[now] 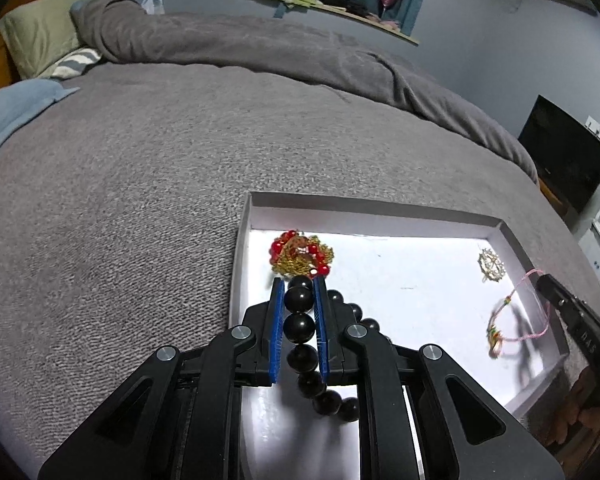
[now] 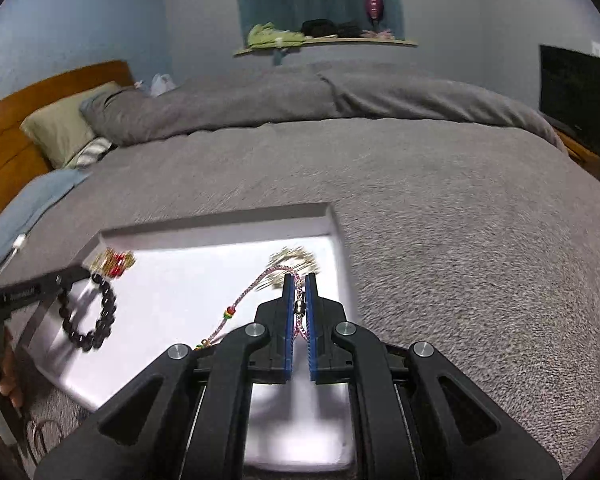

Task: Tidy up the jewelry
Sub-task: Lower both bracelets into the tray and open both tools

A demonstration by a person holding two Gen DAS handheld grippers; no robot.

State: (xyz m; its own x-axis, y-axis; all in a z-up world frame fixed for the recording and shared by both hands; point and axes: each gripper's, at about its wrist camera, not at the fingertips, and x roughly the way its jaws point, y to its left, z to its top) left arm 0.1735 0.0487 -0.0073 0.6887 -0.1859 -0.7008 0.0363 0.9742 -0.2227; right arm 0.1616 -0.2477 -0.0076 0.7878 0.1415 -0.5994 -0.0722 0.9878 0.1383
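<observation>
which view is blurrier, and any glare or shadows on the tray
Right wrist view is blurrier: the gold charm and the tray edge smear, though the right gripper stays crisp. Left wrist view is sharp on the black beads in the left gripper; the tray floor glares white, and the pink cord casts a dark shadow there.

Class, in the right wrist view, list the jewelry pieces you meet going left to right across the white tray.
black bead bracelet → red and gold chain cluster → pink cord bracelet → gold round ornament
</observation>
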